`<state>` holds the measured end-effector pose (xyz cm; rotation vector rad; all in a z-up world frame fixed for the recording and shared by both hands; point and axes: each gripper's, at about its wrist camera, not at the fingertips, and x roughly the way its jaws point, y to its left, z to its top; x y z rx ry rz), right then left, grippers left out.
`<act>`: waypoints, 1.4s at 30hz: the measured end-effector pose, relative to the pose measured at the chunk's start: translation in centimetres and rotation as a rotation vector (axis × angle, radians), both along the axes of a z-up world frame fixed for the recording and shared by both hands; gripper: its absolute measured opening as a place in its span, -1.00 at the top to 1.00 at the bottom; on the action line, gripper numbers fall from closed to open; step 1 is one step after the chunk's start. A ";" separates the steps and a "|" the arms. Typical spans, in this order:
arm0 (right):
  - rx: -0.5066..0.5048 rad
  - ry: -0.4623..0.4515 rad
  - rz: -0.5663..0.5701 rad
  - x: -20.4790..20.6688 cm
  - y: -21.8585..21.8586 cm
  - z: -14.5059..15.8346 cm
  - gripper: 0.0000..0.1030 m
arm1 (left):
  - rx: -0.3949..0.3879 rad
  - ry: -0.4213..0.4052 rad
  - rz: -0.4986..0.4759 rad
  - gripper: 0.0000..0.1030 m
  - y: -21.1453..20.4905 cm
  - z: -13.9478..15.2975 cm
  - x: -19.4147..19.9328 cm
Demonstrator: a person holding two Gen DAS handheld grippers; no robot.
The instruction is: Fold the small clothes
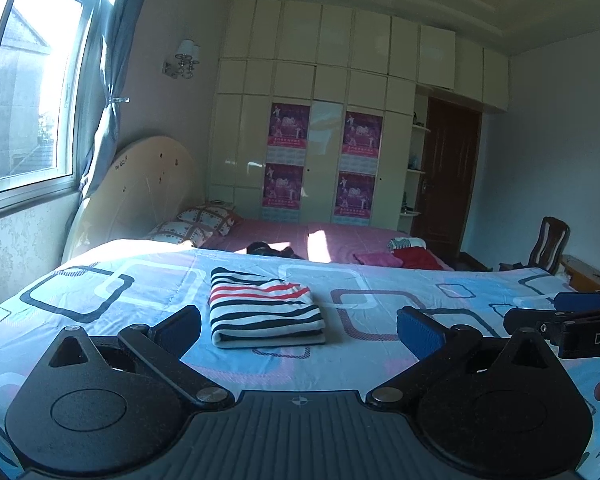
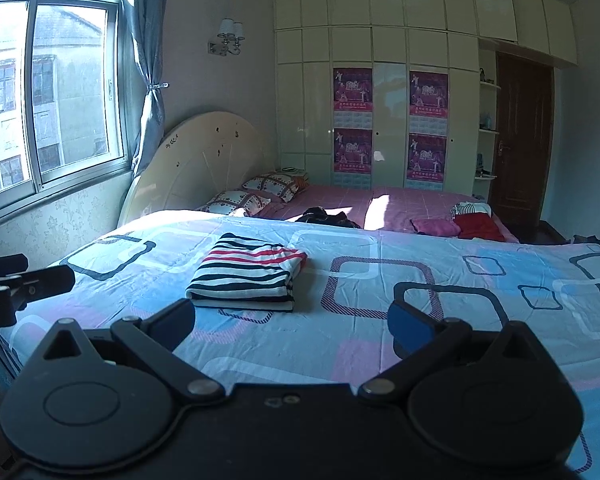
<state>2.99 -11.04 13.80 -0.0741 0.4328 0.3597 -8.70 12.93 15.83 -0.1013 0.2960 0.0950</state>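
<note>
Holding position: I have both tools raised over the near edge of the bed (image 1: 100,280), neither touching cloth.
Left hand-held gripper (image 1: 298,326): spread wide and empty, the striped shirt (image 1: 264,306) framed between its fingers, so it looks lined up on the bundle rather than gripping it.
Right hand-held gripper (image 2: 292,322): also spread wide and empty, with bare patterned sheet between its fingers and the shirt ahead and to its left.
Striped shirt: lying on the blue patterned sheet (image 2: 380,320) as a flat, stacked rectangle with squared edges; I judge this piece folded and set down in open space so it stays tidy.
Other clothes: a dark garment (image 1: 274,249), a pink piece (image 1: 376,259) and a red one (image 1: 418,258) sit well apart on the pink sheet (image 1: 284,232) farther back, loose and unfolded as far as I can tell, which suggests they are the waiting pile.
Next step, my guess: reach for one of those, bringing it to the clear patch beside the shirt.
Risk: dragging a new piece across could nudge the folded stack out of square.
</note>
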 end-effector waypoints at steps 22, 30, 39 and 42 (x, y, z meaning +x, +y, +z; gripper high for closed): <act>0.007 -0.004 -0.002 0.6 0.7 -0.1 -1.00 | 0.001 0.000 -0.016 -1.00 0.0 0.0 1.5; 0.008 -0.001 -0.001 0.6 0.7 0.0 -1.00 | 0.006 -0.004 -0.021 -1.00 0.0 0.0 1.9; 0.005 -0.021 -0.009 0.3 0.6 0.2 -0.99 | 0.012 -0.006 -0.025 -1.00 -0.3 -0.2 1.6; 0.001 -0.021 -0.009 0.3 0.6 0.3 -0.99 | 0.013 -0.006 -0.027 -1.00 -0.4 -0.1 1.6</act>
